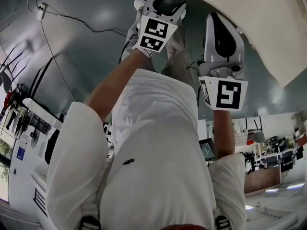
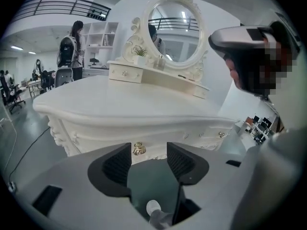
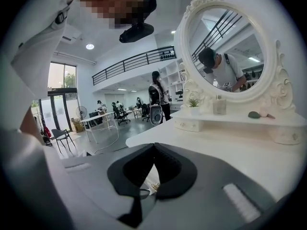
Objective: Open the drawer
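**Drawer (image 2: 151,140) not opened yet, L gripper lined up on knob**

Head view: L gripper (image 1: 170,4) and R gripper (image 1: 218,23) are both held out by the white dresser top (image 1: 268,28). Drawer not visible here.

Left gripper view: jaws spread wide, nothing btw pads. Gold knob (image 2: 139,149) sits just beyond the gap, on the drawer front under the top's edge. Front looks flush, so closed.

Right gripper view: jaw tips pressed together, empty, pointing across the top toward mirror (image 3: 225,47).

Progress: approach only. Left to do: pinch knob, pull drawer out.

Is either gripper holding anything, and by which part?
Nothing held. The left gripper is open short of the brass knob; right gripper is shut, empty.
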Motion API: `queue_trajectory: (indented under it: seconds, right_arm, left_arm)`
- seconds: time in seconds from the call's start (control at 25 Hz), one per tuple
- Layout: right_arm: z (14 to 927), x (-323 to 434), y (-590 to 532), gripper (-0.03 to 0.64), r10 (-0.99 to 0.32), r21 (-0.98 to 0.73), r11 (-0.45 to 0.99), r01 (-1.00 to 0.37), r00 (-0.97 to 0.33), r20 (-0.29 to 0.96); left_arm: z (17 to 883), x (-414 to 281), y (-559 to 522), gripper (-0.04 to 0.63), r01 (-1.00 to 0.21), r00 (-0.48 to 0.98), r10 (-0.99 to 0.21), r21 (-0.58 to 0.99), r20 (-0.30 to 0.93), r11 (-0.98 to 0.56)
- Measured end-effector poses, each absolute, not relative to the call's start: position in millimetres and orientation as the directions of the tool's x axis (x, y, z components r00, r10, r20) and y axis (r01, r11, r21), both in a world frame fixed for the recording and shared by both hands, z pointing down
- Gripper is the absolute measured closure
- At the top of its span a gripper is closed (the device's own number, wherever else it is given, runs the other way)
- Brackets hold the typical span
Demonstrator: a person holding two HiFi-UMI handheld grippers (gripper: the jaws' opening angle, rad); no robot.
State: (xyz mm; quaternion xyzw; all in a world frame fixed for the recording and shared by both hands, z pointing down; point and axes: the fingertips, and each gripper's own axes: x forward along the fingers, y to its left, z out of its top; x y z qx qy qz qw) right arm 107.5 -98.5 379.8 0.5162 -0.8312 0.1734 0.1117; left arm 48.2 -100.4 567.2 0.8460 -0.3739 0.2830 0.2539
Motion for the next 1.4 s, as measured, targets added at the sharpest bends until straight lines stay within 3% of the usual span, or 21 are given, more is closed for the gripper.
queue_trajectory:
  seconds: [1.4]
  right_arm:
    - [402.8, 124.4, -101.0, 0.615, -0.822, -0.196, 0.362, -0.911, -0.412, 0.394]
  left_arm:
    - [629.5, 62.3, -133.6, 0.379, -0.814, 0.479, -0.503, 0.15, 0.719, -0.561]
